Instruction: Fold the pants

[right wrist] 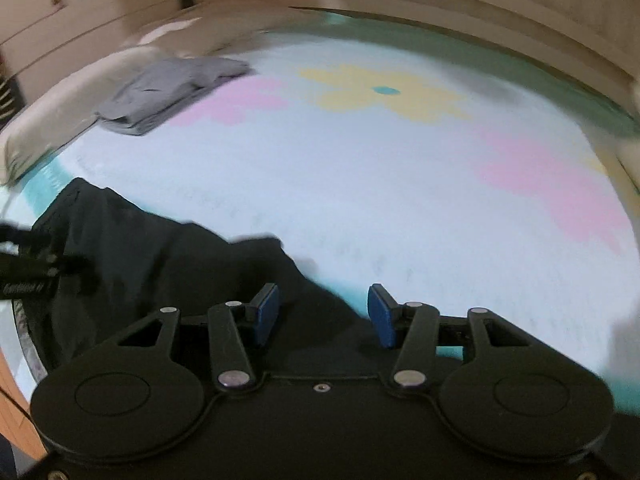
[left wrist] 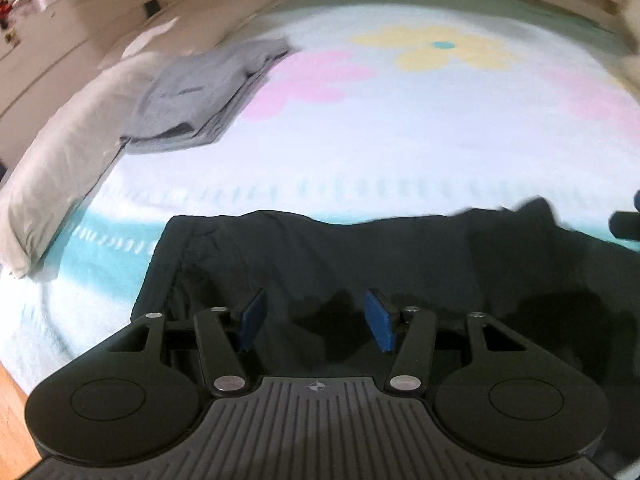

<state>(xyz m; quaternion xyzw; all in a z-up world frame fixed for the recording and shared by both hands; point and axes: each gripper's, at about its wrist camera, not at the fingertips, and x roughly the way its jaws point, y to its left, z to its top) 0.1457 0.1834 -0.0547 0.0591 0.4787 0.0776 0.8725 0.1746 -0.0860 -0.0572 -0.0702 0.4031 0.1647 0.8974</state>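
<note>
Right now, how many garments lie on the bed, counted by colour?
Black: 1, the black pants, at the near edge.
Grey: 1, the folded grey garment, far left by the pillow.
Total: 2.

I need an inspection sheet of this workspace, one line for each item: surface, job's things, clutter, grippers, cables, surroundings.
Surface: bed blanket, pale with pink and yellow flowers, teal border.
Job's things: dark pants lying crumpled at the near edge.
Clutter: folded grey clothes at far left; pillow beside them.
Grippers: left gripper open above the pants; right gripper open over the pants' edge; neither holds cloth.
Cables: thin dark line at lower left of the right view, unclear.
Surroundings: wooden floor, pale walls, blurred.
</note>
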